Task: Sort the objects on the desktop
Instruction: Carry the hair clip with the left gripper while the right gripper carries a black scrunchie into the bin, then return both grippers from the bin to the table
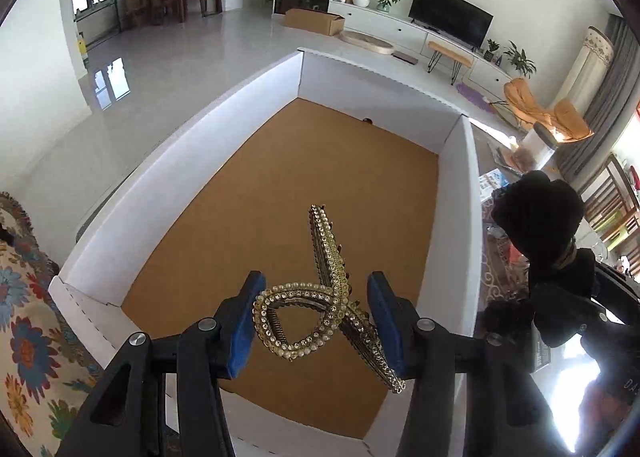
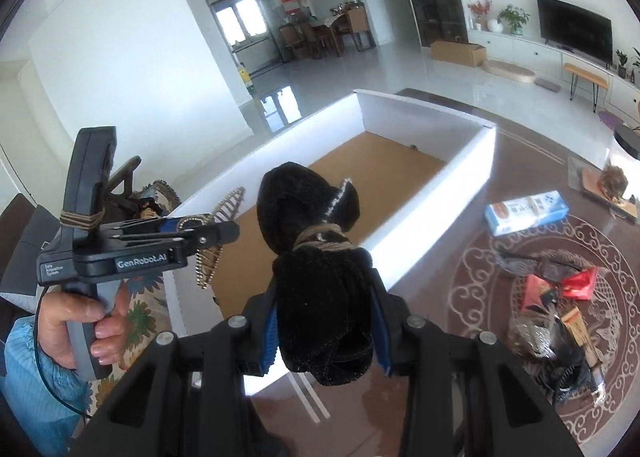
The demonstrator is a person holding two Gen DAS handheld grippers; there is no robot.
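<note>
My left gripper (image 1: 314, 321) is shut on a gold rhinestone hair clip (image 1: 328, 293) and holds it above the brown floor of a white cardboard box (image 1: 224, 125). The clip also shows in the right wrist view (image 2: 218, 233), hanging from the left gripper (image 2: 208, 231) over the box's near left corner. My right gripper (image 2: 324, 333) is shut on a black fabric bundle (image 2: 316, 269) tied with a brown band, held above the box's near edge (image 2: 460, 193). In the left wrist view the bundle (image 1: 540, 217) sits just right of the box.
On the brown patterned table right of the box lie a blue and white carton (image 2: 526, 211), dark glasses (image 2: 532, 259), red packets (image 2: 560, 285) and a dark heap (image 2: 560, 345). A floral cloth (image 1: 28, 317) lies left of the box. A jar (image 1: 538, 145) stands beyond.
</note>
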